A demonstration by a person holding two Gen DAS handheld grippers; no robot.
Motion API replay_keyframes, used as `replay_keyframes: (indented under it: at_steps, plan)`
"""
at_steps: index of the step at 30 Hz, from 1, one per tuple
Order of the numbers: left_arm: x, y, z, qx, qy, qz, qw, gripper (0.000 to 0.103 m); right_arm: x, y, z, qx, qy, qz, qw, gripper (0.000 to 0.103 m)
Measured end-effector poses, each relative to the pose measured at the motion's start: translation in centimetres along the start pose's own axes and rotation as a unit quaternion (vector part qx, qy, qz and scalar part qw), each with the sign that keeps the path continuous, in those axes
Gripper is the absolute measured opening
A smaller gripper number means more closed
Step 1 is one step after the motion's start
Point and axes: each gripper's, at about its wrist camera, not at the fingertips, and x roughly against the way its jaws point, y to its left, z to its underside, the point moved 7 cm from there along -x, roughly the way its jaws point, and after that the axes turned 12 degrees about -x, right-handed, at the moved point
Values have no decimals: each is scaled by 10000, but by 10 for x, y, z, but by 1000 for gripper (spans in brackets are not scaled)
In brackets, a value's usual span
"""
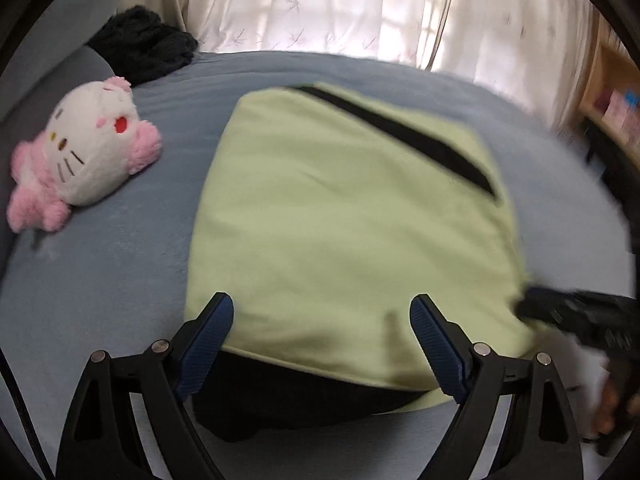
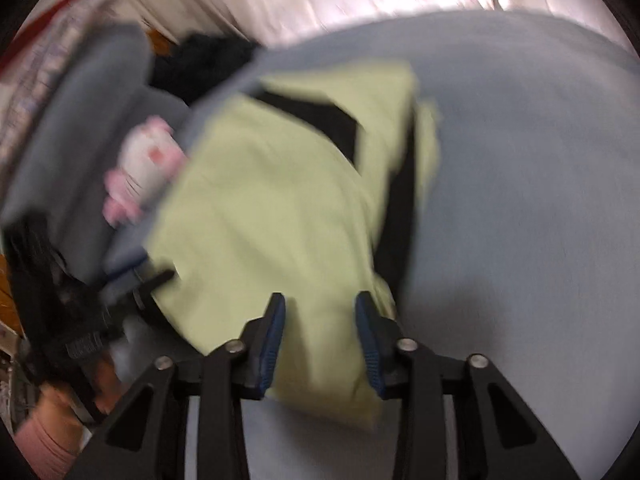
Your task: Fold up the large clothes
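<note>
A light green garment [image 1: 340, 208] with black trim lies folded on a grey-blue bed [image 1: 100, 300]. My left gripper [image 1: 322, 312] hangs open and wide above the garment's near edge, with nothing pinched. At that view's right edge my right gripper [image 1: 576, 316] touches the garment's right corner. In the blurred right wrist view the right gripper [image 2: 320, 300] is narrowed, with a strip of the green garment [image 2: 260, 208] lying between its fingers. I see no pads pressing the cloth. The left gripper [image 2: 92, 320] shows as a dark blur at the left.
A white and pink plush toy [image 1: 88, 152] lies left of the garment, also seen in the right wrist view [image 2: 144, 168]. A dark heap of clothes [image 1: 144, 44] sits at the bed's far left by pale curtains [image 1: 320, 4]. A wooden shelf [image 1: 612, 100] stands at the right.
</note>
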Motion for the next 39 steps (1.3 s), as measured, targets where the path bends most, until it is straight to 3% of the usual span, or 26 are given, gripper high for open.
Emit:
replay_keyframes:
  at_steps: [1, 3, 6, 12, 17, 22, 28, 31, 35, 39]
  plan:
    - [-4, -3, 4, -164, 90, -140, 9997, 89, 0, -5, 12, 82, 7, 125, 9999, 22]
    - [-5, -13, 11, -617, 178, -507, 9966, 89, 9, -15, 33, 208, -74, 355, 9991, 23]
    - [2, -20, 15, -881, 281, -751, 9929, 89, 18, -29, 50, -6, 120, 247, 9996, 23]
    - [53, -32, 26, -190, 391, -98, 9990, 89, 61, -25, 81, -249, 317, -9, 9992, 26]
    - [135, -66, 37, -307, 190, 26, 9993, 89, 126, -7, 113, -41, 380, -115, 9992, 26]
    - [227, -111, 47, -418, -82, -27, 9991, 89, 218, 9, 142, 157, 131, -262, 9994, 31]
    - [317, -161, 60, 38, -300, 128, 9995, 89, 311, 19, 176, 626, -200, -9, 9978, 37]
    - [350, -185, 68, 206, -394, 129, 9989, 89, 352, 17, 197, 722, -346, 65, 9968, 40]
    - [383, -215, 84, 242, -414, -211, 9986, 89, 395, 13, 219, 817, -503, 117, 9953, 42]
    - [408, -246, 100, 434, -444, -71, 9980, 89, 433, 7, 238, 804, -566, 82, 9951, 44]
